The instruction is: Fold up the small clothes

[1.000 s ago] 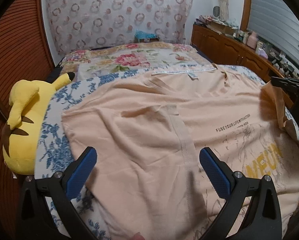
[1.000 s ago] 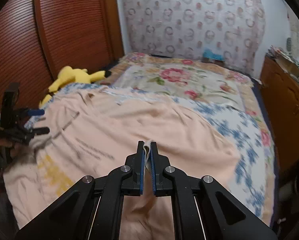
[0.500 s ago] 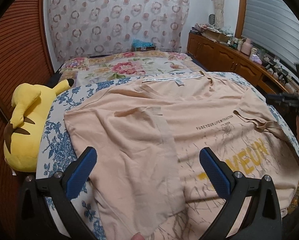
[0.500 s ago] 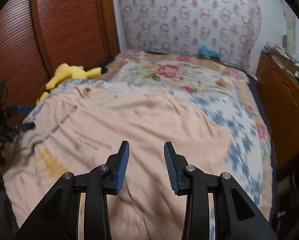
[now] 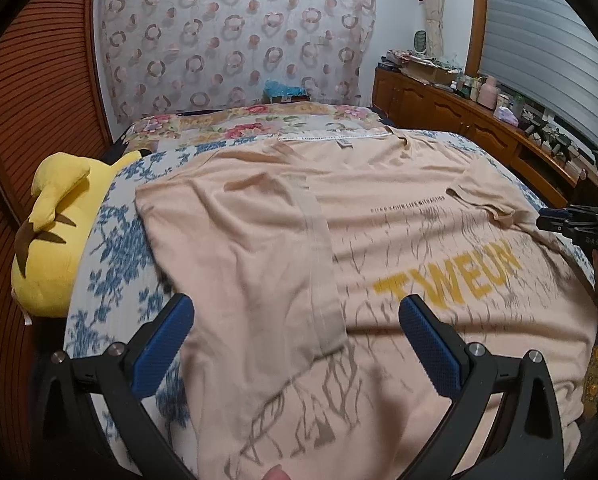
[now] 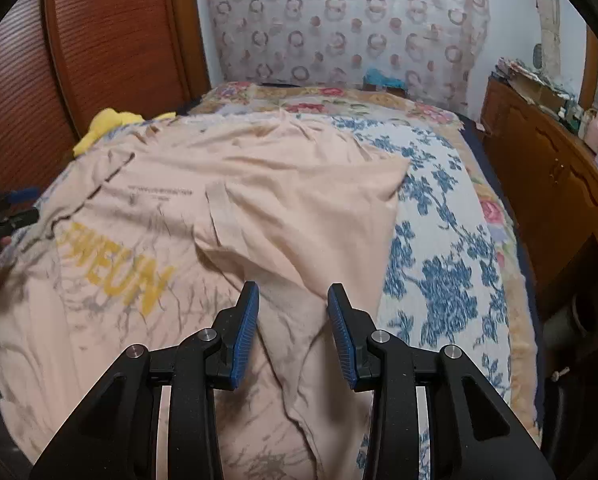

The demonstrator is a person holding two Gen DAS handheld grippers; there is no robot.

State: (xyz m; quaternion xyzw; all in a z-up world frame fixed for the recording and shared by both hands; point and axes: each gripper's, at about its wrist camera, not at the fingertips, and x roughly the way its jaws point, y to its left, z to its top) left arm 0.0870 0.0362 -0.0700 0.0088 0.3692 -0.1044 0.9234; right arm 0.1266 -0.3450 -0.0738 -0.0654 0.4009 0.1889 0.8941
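Note:
A peach T-shirt [image 5: 379, 240] with yellow letters lies spread on the bed; it also shows in the right wrist view [image 6: 219, 220]. Both its sleeves are folded inward onto the body. My left gripper [image 5: 295, 324] is open and empty above the folded left sleeve [image 5: 259, 248]. My right gripper [image 6: 293, 312] is open and empty above the folded right sleeve [image 6: 307, 216]. The right gripper also shows in the left wrist view [image 5: 571, 220] at the far right edge. The left gripper shows faintly in the right wrist view [image 6: 15, 204] at the far left.
A yellow plush toy [image 5: 51, 236] lies at the bed's left edge. The bed has a blue floral cover [image 6: 439, 272]. A wooden cabinet [image 6: 547, 184] with clutter runs along the right. A wooden wardrobe [image 6: 99, 40] stands on the left.
My right gripper let go of the right sleeve and opened; the sleeve now lies folded on the shirt. Both grippers have drawn back toward the near edge. The left gripper stayed open.

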